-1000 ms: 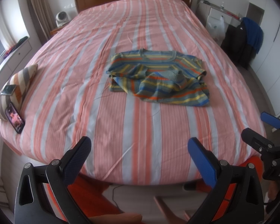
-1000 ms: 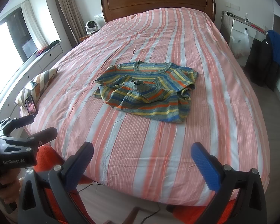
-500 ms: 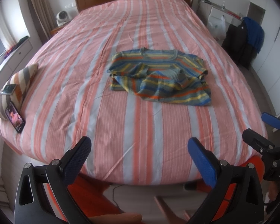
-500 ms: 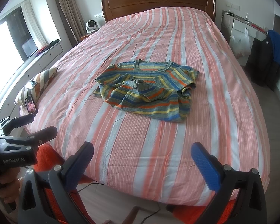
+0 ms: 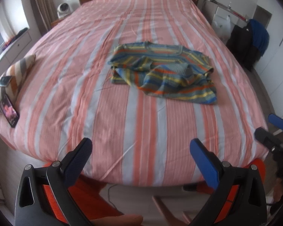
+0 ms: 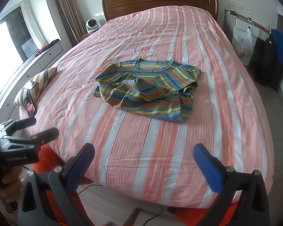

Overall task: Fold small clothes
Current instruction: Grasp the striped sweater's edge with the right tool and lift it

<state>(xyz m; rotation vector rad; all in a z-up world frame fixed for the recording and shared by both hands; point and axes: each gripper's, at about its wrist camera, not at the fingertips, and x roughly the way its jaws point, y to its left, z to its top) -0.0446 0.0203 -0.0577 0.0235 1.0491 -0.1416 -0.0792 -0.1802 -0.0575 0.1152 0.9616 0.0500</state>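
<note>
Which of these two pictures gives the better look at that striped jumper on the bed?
The right wrist view: the striped jumper is sharp there, with its neckline and folded-over sleeves clear. The left wrist view shows the same jumper on the bed, but blurred, so the folds are harder to read.

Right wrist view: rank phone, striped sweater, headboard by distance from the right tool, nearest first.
From the right tool, open at the foot of the bed:
1. Phone, far left, propped against the striped pillow at the bed's edge.
2. Striped sweater, mid-bed, straight ahead; phone and sweater are fairly close to call.
3. Headboard, at the far end, clearly farthest.
</note>
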